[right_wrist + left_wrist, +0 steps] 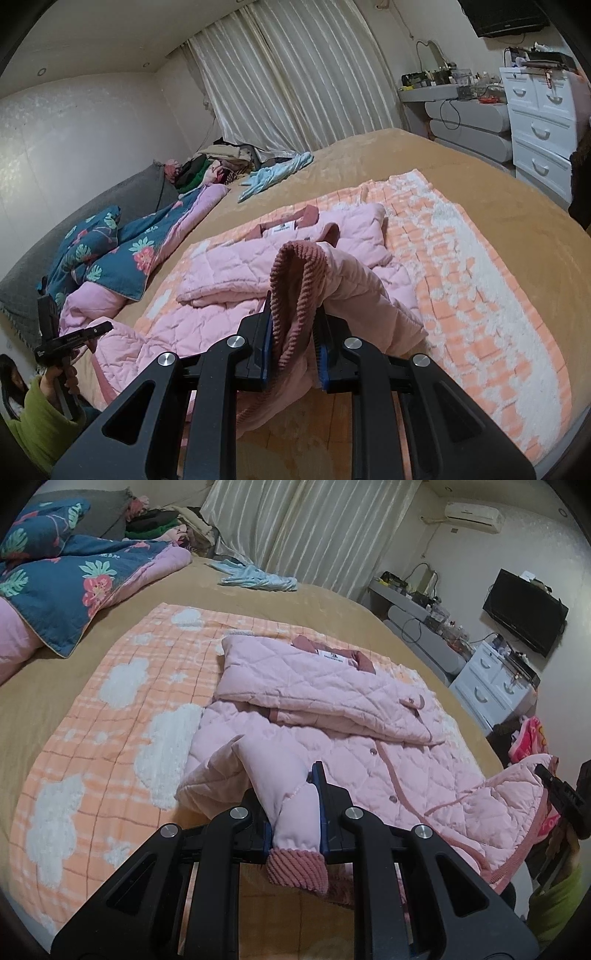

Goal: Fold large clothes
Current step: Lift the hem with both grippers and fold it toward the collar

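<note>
A pink quilted jacket [332,686] [229,266] lies on an orange-and-white blanket [122,686] [461,258], its upper part folded over itself. My left gripper [291,794] is shut on a jacket corner, whose corduroy trim [299,867] hangs below the jaws. My right gripper [295,306] is shut on another corduroy-trimmed edge [295,266], which loops up over the jaws. Both held corners are lifted off the blanket. Each view shows the other gripper at its edge: the right gripper [554,779] and the left gripper [92,332].
The blanket lies on a beige bed cover [314,598]. A blue floral quilt [55,587], a light blue garment [258,578] and a pile of clothes [159,524] lie at the bed's far side. White drawers [543,122] stand beyond the bed. A green sleeve [37,424] holds the left gripper.
</note>
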`<action>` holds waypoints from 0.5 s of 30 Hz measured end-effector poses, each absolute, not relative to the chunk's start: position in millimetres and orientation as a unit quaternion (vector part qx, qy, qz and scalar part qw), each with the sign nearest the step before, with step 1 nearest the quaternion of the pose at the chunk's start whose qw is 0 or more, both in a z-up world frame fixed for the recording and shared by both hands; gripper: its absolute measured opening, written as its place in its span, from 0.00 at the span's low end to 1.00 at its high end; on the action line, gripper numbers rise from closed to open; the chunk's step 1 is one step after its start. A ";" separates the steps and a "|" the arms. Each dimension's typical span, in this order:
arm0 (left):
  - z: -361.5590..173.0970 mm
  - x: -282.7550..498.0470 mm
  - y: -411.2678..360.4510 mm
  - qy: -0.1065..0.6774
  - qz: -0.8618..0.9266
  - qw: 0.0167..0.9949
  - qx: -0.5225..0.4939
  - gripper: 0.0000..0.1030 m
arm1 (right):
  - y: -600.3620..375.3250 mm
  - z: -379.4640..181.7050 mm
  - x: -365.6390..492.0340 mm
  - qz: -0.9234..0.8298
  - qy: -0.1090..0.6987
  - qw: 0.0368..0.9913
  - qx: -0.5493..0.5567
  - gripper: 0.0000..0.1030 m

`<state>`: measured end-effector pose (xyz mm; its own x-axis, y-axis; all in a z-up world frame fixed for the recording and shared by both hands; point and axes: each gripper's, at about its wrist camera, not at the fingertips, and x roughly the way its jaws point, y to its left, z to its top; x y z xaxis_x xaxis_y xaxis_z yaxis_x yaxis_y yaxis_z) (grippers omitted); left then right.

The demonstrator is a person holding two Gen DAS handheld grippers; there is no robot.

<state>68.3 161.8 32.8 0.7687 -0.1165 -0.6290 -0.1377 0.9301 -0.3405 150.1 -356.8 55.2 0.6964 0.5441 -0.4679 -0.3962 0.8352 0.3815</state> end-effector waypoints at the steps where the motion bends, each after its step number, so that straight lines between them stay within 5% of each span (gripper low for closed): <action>1: 33.6 70.1 162.8 0.340 0.007 0.921 -0.187 0.10 | -356.8 56.3 151.9 0.256 0.291 0.913 0.127 0.17; 15: 53.8 102.4 169.1 0.332 0.009 0.926 -0.180 0.10 | -352.1 74.9 178.0 0.250 0.278 0.918 0.129 0.17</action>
